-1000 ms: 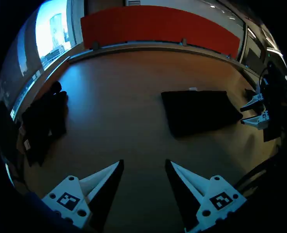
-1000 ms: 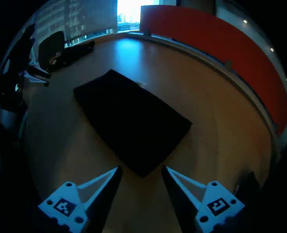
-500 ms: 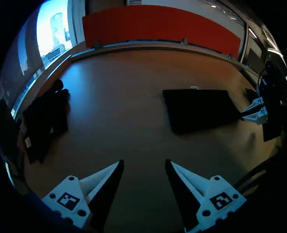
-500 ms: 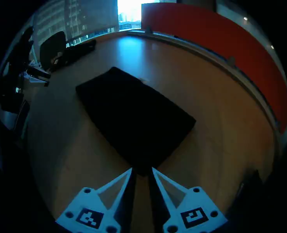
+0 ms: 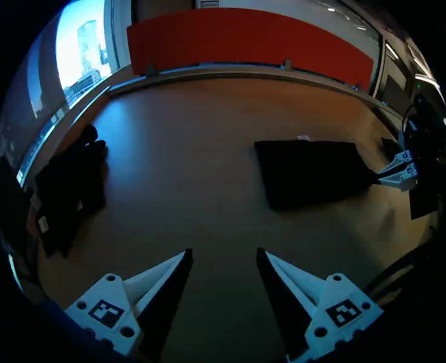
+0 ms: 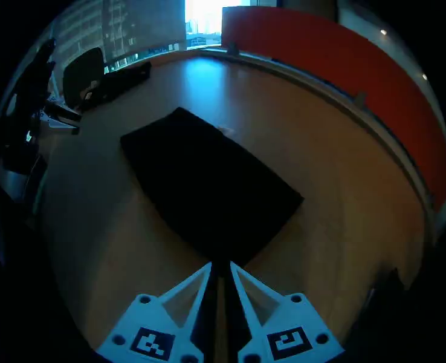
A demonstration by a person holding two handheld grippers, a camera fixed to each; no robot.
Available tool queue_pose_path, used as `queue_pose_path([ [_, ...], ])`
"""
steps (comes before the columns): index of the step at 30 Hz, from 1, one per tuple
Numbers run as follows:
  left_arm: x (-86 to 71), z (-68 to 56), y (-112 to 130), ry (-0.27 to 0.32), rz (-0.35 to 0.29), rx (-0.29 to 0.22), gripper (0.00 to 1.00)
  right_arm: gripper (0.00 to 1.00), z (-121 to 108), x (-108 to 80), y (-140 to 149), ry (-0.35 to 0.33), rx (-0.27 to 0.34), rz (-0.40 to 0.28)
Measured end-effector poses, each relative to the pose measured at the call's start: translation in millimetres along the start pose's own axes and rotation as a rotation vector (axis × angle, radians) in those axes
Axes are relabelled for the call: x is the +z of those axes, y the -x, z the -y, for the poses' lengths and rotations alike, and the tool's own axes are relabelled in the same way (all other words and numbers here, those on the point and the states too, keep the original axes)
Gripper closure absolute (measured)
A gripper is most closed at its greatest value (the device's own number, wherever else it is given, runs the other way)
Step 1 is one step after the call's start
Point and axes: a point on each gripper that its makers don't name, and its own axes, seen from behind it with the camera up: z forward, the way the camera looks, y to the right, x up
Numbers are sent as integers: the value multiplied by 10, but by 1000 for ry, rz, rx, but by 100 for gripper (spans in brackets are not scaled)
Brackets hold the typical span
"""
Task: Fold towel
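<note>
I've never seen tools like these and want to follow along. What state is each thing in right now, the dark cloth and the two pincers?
Dark towel: lying flat on the wooden table, its near corner pinched.
Right gripper: shut on the towel's near corner.
Left gripper: open, holding nothing, over bare tabletop away from the towel.

Towel (image 6: 211, 181) on table (image 6: 344, 199), corner pinched in right gripper (image 6: 221, 272) jaws
</note>
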Motion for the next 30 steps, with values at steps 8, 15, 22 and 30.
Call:
queue_pose_path([
  [8, -5, 0, -32, -1, -5, -2, 23, 94, -69, -223, -342, 33, -19, -61],
  [15, -15, 0, -74, -1, -12, -3, 23, 94, -210, -455, -641, 79, -71, -100],
  [22, -21, -29, -105, 3, -17, -4, 22, 94, -325, -652, -852, 105, -107, -129],
  [30, -28, -53, -115, 8, -18, -4, 23, 94, -350, -687, -932, 105, -147, -128],
])
